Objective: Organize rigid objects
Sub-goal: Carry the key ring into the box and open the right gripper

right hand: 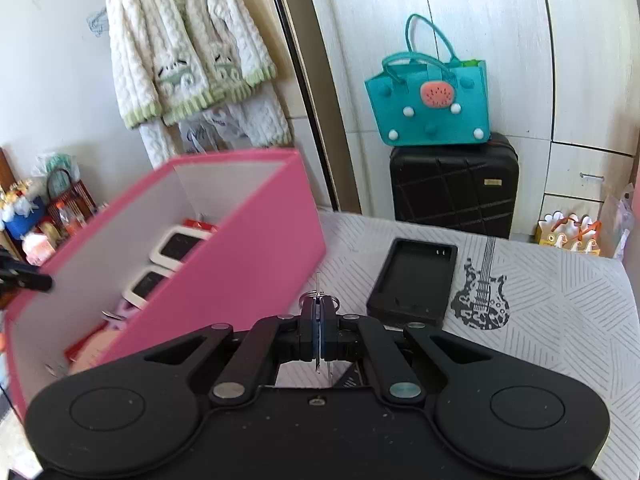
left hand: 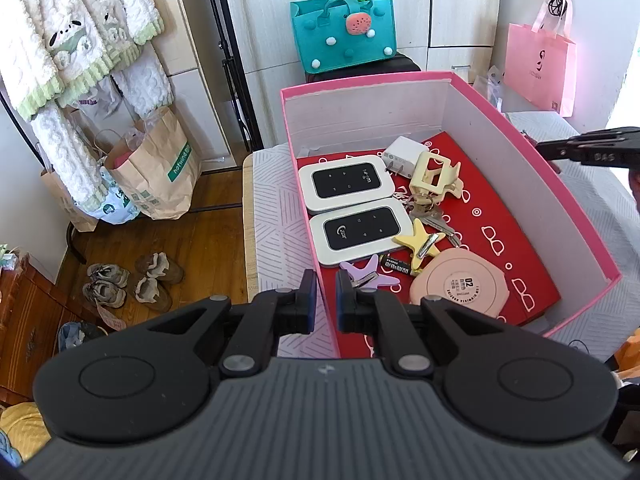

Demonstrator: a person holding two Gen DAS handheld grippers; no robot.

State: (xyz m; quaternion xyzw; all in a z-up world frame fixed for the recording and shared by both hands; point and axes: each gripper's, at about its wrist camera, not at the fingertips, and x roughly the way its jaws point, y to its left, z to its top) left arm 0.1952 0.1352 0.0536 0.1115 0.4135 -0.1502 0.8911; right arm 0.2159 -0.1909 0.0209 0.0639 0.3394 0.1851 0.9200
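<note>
A pink box [left hand: 560, 184] with a red liner holds two white wifi routers [left hand: 346, 182], a charger [left hand: 402, 156], a cream hair claw [left hand: 436, 174], keys [left hand: 430, 214], star clips [left hand: 420, 242], a battery [left hand: 394, 266] and a pink round case [left hand: 460, 286]. My left gripper [left hand: 323, 300] is shut on the box's near left wall. My right gripper [right hand: 319, 316] is shut on a thin flat item with a key ring [right hand: 320, 298], above the table beside the box [right hand: 248, 252]. A black tray [right hand: 414, 282] lies ahead of it.
The table has a grey patterned cloth [right hand: 560, 312] with a guitar print [right hand: 482, 300]. A black suitcase [right hand: 454, 184] with a teal bag [right hand: 430, 110] stands behind. Paper bags [left hand: 160, 172] and shoes [left hand: 132, 284] sit on the wood floor at left. A pink bag [left hand: 538, 68] hangs far right.
</note>
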